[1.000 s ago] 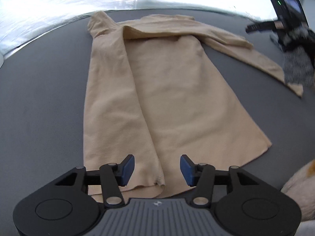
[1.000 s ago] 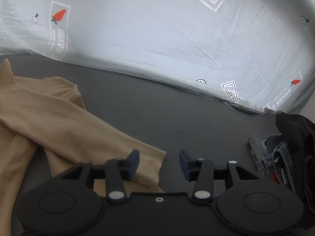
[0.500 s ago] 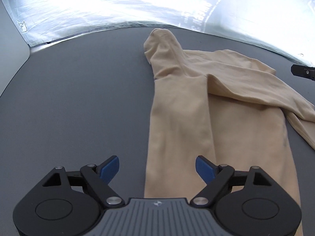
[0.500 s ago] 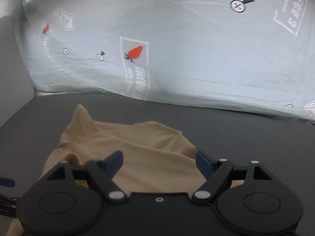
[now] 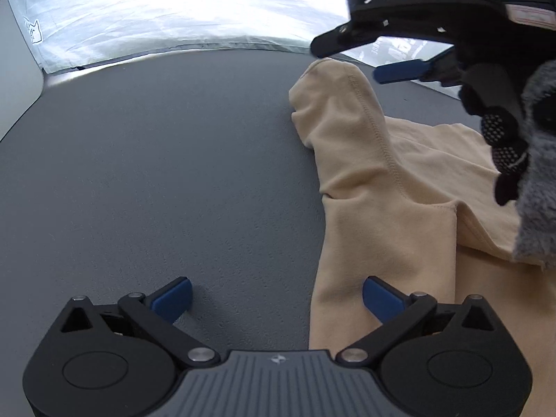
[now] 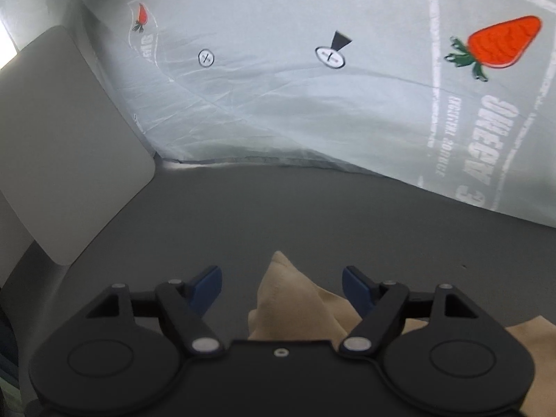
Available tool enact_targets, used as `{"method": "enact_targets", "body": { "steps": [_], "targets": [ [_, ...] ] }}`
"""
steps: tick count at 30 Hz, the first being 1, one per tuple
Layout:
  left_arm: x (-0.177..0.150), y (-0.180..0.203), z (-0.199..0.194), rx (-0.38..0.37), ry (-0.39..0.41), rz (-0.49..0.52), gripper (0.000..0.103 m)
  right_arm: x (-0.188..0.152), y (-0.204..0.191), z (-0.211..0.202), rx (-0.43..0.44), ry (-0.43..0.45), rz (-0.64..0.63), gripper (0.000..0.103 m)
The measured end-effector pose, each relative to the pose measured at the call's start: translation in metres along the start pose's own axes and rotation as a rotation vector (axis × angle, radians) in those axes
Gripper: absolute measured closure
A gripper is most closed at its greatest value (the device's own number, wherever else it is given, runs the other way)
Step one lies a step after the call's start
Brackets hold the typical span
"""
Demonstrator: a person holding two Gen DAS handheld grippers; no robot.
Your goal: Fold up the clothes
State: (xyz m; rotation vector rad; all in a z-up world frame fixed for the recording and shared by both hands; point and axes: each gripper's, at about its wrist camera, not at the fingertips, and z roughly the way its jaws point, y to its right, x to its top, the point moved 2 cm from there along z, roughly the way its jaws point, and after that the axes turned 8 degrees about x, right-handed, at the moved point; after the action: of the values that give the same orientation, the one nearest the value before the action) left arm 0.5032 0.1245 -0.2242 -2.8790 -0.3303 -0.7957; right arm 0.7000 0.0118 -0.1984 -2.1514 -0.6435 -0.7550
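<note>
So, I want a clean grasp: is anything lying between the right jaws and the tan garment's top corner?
Nothing visible: the right gripper is open, and the beige knit garment's peaked corner already sits between its jaws.

A dark grey table lies before a white printed sheet.

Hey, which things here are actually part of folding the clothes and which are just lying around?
Part of the job:
- tan knit garment
- left gripper, open
- right gripper, open

Just there:
- dark grey tabletop
- white printed backdrop sheet
- pale grey panel
</note>
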Motion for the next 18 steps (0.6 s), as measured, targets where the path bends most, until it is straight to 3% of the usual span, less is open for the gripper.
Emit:
{"method": "enact_targets", "body": {
  "steps": [1, 2, 4, 8, 12, 14, 16, 18],
  "targets": [
    [-0.001, 0.0, 0.0, -0.004, 0.007, -0.001, 0.0, 0.001, 0.001, 0.008, 0.006, -0.027, 0.003, 0.072],
    [-0.001, 0.0, 0.001, -0.008, 0.014, -0.002, 0.0, 0.002, 0.002, 0.017, 0.013, -0.054, 0.007, 0.086],
    [-0.002, -0.002, 0.0, -0.019, 0.021, -0.004, 0.0, 0.004, 0.007, 0.026, 0.052, -0.065, 0.06, 0.094],
    [-0.004, -0.003, -0.003, -0.026, 0.035, -0.005, 0.0, 0.012, 0.024, 0.023, 0.089, 0.039, 0.207, 0.095],
    [-0.006, 0.004, -0.003, 0.003, 0.043, 0.031, 0.0, 0.009, 0.04, 0.046, -0.051, -0.019, 0.208, 0.094],
    [-0.006, 0.004, -0.003, 0.001, 0.041, 0.028, 0.0, 0.011, 0.037, 0.047, -0.059, -0.025, 0.16, 0.082],
    [-0.006, 0.005, -0.004, 0.003, 0.038, 0.028, 0.0, 0.019, 0.032, 0.036, -0.094, -0.01, 0.126, 0.052],
    [-0.006, 0.006, -0.005, 0.005, 0.035, 0.028, 0.0, 0.027, 0.032, 0.014, -0.106, 0.04, 0.12, 0.05]
  ]
}}
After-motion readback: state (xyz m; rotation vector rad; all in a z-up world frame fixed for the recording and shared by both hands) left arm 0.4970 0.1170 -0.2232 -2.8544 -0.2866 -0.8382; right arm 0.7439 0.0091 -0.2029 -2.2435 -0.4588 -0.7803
